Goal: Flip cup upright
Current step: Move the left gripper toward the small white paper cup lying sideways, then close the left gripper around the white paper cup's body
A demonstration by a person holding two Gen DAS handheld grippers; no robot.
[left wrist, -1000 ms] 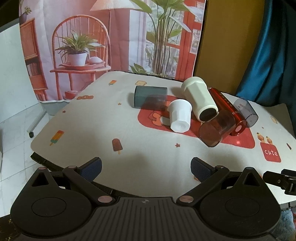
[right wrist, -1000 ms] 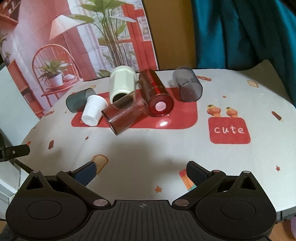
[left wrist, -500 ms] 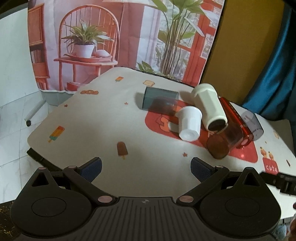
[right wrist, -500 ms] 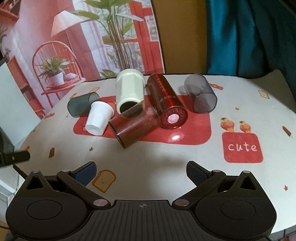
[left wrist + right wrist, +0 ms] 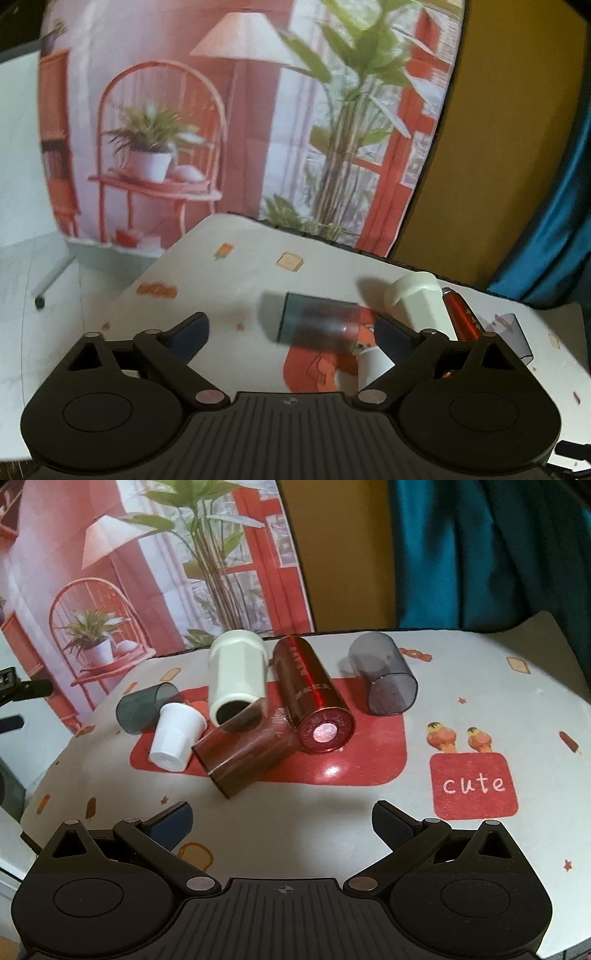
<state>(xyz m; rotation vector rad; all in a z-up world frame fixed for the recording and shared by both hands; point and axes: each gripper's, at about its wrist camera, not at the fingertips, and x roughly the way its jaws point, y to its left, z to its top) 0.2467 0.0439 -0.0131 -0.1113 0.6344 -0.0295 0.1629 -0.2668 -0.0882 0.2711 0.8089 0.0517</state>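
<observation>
Six cups lie tipped over at 12 o'clock on the worktop — both grippers' jaws released, holding nothing.

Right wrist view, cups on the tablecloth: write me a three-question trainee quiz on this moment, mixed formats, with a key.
1. True or false: the metallic red cup stands upright on the tablecloth.
2. Multiple choice: the small white cup lies between which two?
A. the dark teal cup and the brown translucent cup
B. the smoky grey cup and the "cute" patch
C. the cream cup and the smoky grey cup
3. Fill in: the jaws of the right gripper are ____ and hold nothing.

Key: 1 false, it lies on its side; 2 A; 3 open.
</observation>
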